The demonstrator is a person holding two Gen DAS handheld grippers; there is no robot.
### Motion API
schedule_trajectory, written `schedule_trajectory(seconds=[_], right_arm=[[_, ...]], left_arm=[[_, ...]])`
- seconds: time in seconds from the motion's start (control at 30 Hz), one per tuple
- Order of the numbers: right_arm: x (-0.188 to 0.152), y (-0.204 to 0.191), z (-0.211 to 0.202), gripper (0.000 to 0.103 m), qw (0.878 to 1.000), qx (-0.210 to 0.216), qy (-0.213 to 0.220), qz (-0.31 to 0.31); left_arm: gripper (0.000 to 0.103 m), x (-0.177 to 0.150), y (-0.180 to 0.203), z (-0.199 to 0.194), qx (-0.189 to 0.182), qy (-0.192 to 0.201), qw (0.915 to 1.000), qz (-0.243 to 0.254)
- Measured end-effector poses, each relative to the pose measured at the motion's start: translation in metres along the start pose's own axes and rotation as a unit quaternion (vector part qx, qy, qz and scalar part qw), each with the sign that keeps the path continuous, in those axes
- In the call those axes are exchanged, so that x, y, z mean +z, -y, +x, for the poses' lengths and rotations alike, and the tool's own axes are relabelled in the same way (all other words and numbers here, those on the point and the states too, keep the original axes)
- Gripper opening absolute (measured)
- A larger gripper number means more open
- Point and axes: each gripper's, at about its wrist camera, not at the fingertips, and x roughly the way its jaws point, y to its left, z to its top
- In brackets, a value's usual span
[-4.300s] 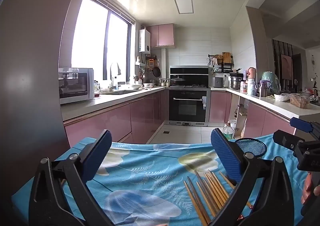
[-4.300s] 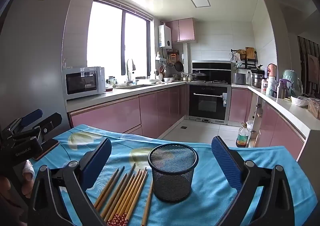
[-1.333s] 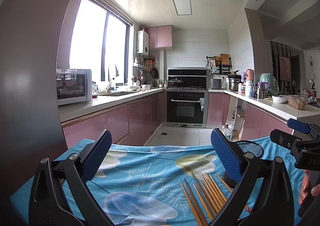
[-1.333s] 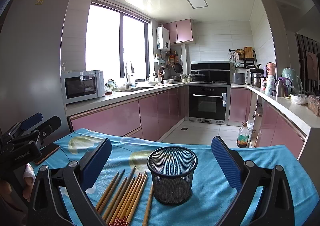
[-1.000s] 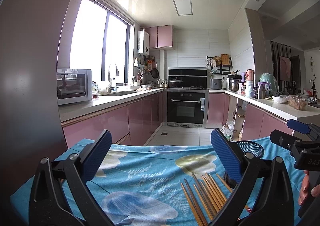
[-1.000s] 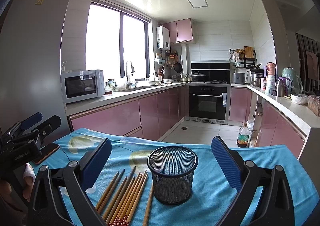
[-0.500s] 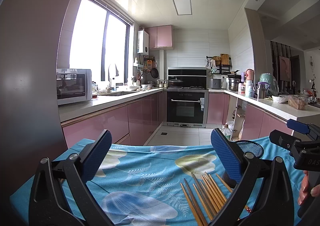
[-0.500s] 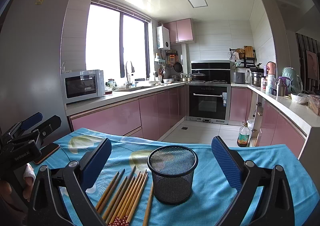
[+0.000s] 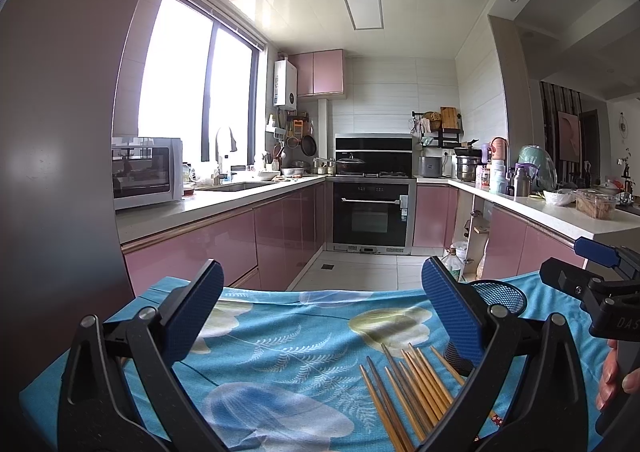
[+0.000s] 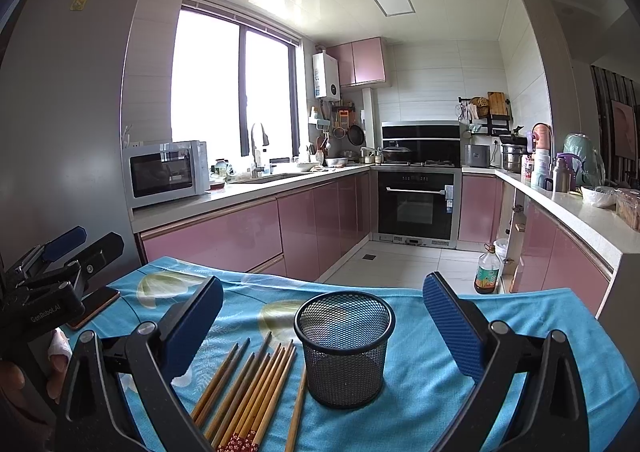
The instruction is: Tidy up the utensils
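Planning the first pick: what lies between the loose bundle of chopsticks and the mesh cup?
In the right wrist view, one single chopstick lies between the chopstick bundle and the black mesh cup.

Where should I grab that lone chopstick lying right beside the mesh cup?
Grip the lone chopstick mid-shaft from above, fingers straddling its width. It lies flat on the tablecloth, with the mesh cup close on one side and the chopstick bundle on the other, so a narrow top-down pinch probably fits best.

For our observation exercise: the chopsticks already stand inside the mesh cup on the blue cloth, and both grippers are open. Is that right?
Not quite. The right wrist view shows the chopsticks lying flat on the cloth beside the mesh cup, which holds none. Both grippers, left and right, are open.
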Motion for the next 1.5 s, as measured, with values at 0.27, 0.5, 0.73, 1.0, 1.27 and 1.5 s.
schedule_trajectory(seconds=[0.27,0.5,0.73,1.0,1.27,1.5], right_arm=[[0.000,0.000,0.000,0.097,1.000,0.000,0.000,0.000],[0.000,0.002,-0.001,0.097,1.000,0.011,-0.010,0.004],[-0.006,0.001,0.002,0.097,0.997,0.054,-0.058,0.004],[-0.038,-0.013,0.019,0.077,0.982,0.086,-0.163,-0.037],[-0.068,-0.019,0.056,0.061,0.961,0.088,-0.259,-0.034],[-0.081,-0.018,0.076,0.052,0.951,0.081,-0.298,-0.025]], left_arm=[[0.098,-0.001,-0.001,0.001,-0.002,-0.001,1.0000,0.000],[0.098,-0.004,-0.001,0.005,-0.009,-0.008,0.9999,-0.001],[0.098,-0.013,-0.008,0.023,-0.033,-0.064,0.9974,-0.001],[0.097,-0.043,-0.004,0.060,-0.064,-0.187,0.9798,0.032],[0.080,-0.083,0.001,0.095,-0.088,-0.303,0.9480,0.044],[0.075,-0.109,0.011,0.112,-0.104,-0.353,0.9286,0.047]])
